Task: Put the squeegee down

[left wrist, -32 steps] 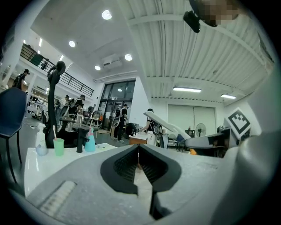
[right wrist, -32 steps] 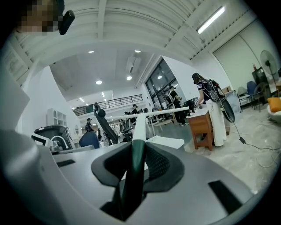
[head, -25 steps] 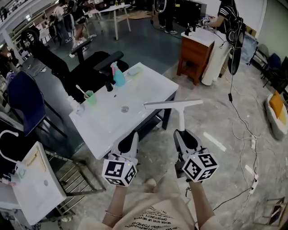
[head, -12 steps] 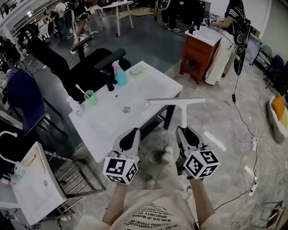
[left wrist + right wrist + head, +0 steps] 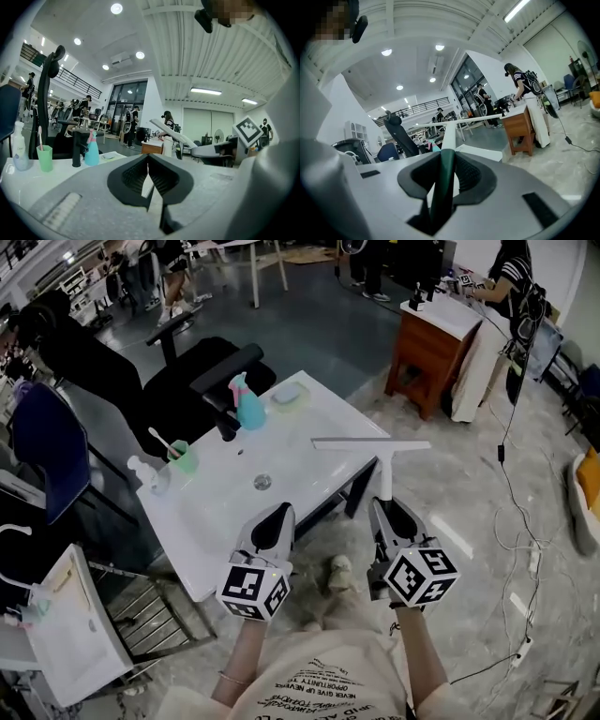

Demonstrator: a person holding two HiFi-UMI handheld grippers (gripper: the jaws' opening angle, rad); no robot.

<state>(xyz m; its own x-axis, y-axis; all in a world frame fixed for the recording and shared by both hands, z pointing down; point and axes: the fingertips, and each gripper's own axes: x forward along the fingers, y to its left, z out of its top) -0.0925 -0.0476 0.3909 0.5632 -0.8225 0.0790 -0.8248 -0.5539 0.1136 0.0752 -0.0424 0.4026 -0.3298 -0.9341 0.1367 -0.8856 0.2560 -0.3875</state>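
A white squeegee [image 5: 371,444] with a long thin blade is held level, its blade hanging over the right end of the white sink counter [image 5: 314,418]. My right gripper [image 5: 388,510] is shut on its handle. In the right gripper view the dark green grip [image 5: 442,180] sits pinched between the pads and the white shaft runs forward to the blade [image 5: 465,121]. My left gripper [image 5: 276,519] hovers at the counter's near edge, shut with nothing in it. Its pads meet in the left gripper view [image 5: 149,174], where the squeegee [image 5: 169,132] shows to the right.
On the counter stand a black faucet [image 5: 226,418], a blue spray bottle [image 5: 247,397], a green cup [image 5: 184,457], a soap dispenser [image 5: 148,472] and a soap dish [image 5: 288,393]. A black chair [image 5: 178,371] is behind, a wooden cabinet [image 5: 429,348] at right, a wire rack [image 5: 141,620] at left, and cables [image 5: 514,549] on the floor.
Both grippers have moved forward toward the sink counter, the squeegee still held in the right one. Its blade now reaches over the counter's right end.
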